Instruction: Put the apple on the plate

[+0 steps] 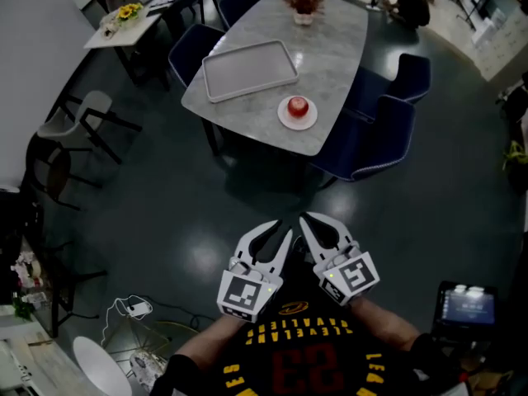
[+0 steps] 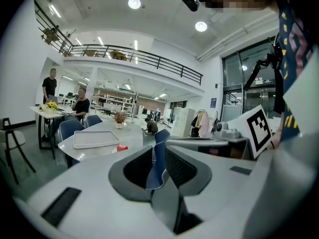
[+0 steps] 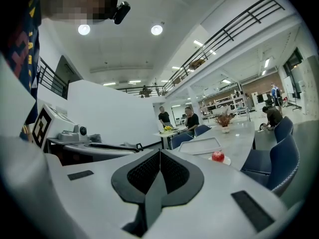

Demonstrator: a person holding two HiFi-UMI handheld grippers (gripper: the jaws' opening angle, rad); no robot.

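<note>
Your white left gripper (image 2: 159, 151) and white right gripper (image 3: 160, 152) are hanging close in front of your black printed shirt (image 1: 289, 361), both pointing toward 12 o'clock. The left jaws are standing a little apart with nothing between them. The right jaws are pressing together, also holding nothing.

The round red apple (image 1: 298, 106) is sitting on the small white round plate (image 1: 285, 122), at 12 o'clock from both tools and well apart from them, near the table edge that is facing you. It is lying almost on the line between the two grippers, so neither is clearly nearer. Being round, it is giving no long axis to line up with. To my judgement the task is looking done and no grasp is needed.

The plate is resting on a grey marble-look table (image 1: 330, 48), with a flat grey rectangular tray (image 1: 247, 68) at 10 o'clock of it. Dark blue chairs (image 1: 388, 126) are standing around it on the dark glossy floor (image 1: 190, 196) of a large hall.
</note>
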